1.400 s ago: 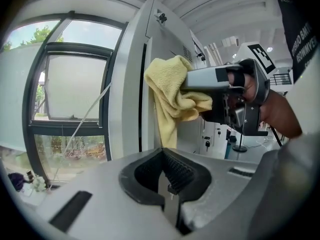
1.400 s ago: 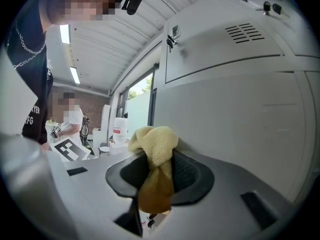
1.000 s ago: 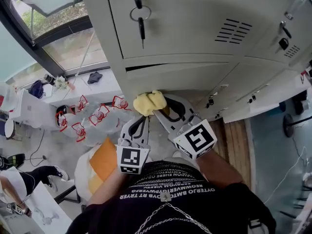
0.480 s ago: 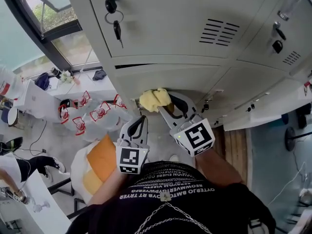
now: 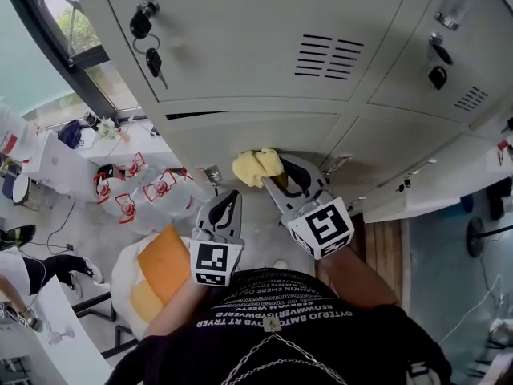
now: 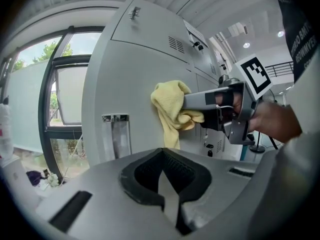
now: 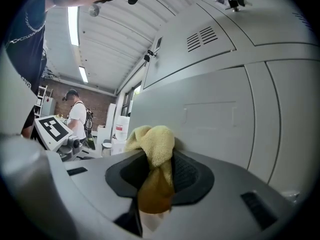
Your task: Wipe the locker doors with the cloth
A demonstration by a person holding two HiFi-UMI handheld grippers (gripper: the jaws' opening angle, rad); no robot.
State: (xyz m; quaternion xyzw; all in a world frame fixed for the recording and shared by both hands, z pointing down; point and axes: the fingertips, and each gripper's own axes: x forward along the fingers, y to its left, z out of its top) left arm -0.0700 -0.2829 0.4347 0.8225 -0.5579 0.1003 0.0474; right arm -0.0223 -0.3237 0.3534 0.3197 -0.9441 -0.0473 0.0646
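As right tool [image 5: 271, 181] holds cloth [image 5: 256, 167] against door [image 5: 232, 135], keys [image 5: 154, 61] hang above.

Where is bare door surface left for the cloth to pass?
Bare: upper door between keys and vent; lower door from its top edge down to the cloth. Crowded: the floor at left, covered with bags.

The cloth [image 5: 258, 167] is seen to be pale yellow against locker doors [image 5: 264, 131] painted a plain light grey. Black-and-white square patterns are borne by the left marker cube [image 5: 216, 263] and the right marker cube [image 5: 322, 227]. The shirt [image 5: 280, 327] is black with white lettering.
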